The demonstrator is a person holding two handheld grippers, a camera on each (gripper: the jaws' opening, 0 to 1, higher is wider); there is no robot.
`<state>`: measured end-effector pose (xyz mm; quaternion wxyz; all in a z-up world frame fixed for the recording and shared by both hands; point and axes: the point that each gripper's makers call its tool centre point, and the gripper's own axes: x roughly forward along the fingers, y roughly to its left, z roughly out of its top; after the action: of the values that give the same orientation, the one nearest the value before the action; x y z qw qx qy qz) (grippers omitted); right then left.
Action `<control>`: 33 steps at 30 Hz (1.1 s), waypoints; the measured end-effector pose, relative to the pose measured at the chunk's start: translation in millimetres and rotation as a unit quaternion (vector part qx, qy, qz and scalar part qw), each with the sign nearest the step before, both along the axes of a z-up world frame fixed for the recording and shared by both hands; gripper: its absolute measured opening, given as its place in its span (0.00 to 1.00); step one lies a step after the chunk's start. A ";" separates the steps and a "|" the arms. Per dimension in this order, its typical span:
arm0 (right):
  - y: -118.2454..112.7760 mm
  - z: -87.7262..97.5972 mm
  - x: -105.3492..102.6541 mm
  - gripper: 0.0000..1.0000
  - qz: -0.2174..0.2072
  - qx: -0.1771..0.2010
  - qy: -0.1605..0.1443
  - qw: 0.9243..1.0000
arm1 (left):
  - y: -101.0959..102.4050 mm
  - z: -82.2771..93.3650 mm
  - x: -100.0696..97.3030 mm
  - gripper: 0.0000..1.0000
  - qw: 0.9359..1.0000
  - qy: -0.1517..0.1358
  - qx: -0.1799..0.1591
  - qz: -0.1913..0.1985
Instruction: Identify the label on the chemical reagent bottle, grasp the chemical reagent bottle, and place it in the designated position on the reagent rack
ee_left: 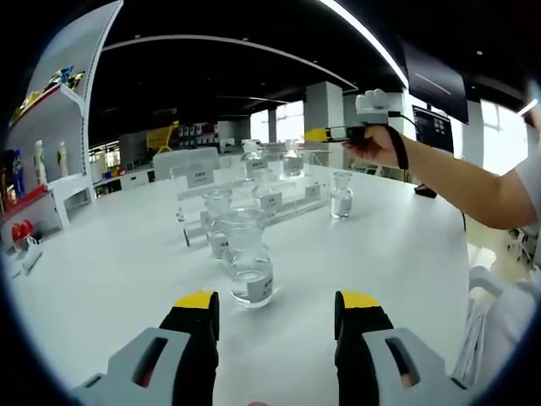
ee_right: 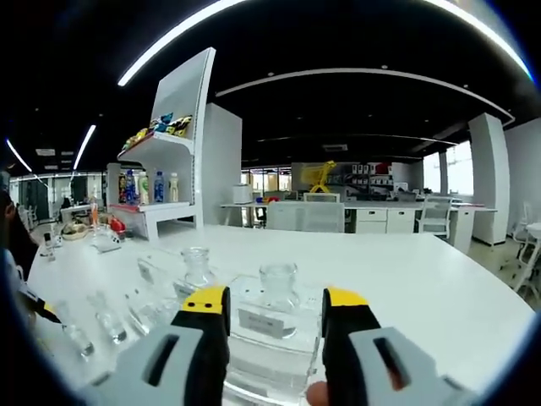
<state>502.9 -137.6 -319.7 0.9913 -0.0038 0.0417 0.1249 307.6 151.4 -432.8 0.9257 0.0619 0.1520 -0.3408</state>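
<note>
A clear glass reagent bottle point(ee_left: 248, 266) with a white label stands on the white table point(ee_left: 127, 271), just beyond my left gripper point(ee_left: 277, 304). That gripper is open and holds nothing. More clear bottles point(ee_left: 215, 211) line up behind it toward a transparent reagent rack point(ee_left: 279, 199) with white labels. A person's hand holds my right gripper point(ee_left: 338, 133) up beside the rack's far bottles point(ee_left: 292, 161). In the right gripper view my right gripper point(ee_right: 276, 300) stands open, and a stoppered clear bottle point(ee_right: 277, 288) shows in the gap between its jaws. I cannot tell whether they touch it.
A lone bottle point(ee_left: 341, 194) stands right of the rack. Another bottle point(ee_right: 196, 264) sits left of the framed one. A white shelf unit point(ee_right: 169, 161) with coloured drink bottles rises at the table's far side. The person's arm point(ee_left: 465, 182) reaches across from the right.
</note>
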 end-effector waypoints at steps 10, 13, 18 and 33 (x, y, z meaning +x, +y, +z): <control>10.6 -10.9 -17.2 0.40 0.037 0.006 0.012 0.999 | 1.6 -0.2 2.6 0.55 1.000 0.000 0.001 0.001; 15.9 -17.7 -24.5 0.41 0.054 0.006 0.019 0.998 | 2.2 0.0 2.7 0.55 1.000 0.000 0.000 0.002; 16.1 -21.6 -36.8 0.41 0.058 0.024 0.021 0.998 | 1.5 0.2 3.5 0.55 1.000 0.000 0.000 0.002; 25.6 -41.1 -75.8 0.42 0.061 0.014 0.010 0.998 | 1.3 2.0 6.1 0.55 1.000 -0.007 0.001 0.010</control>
<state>427.1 -112.1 -360.7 0.9812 0.0089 0.0496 0.1860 313.8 152.7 -430.8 0.9300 0.0636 0.1459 -0.3313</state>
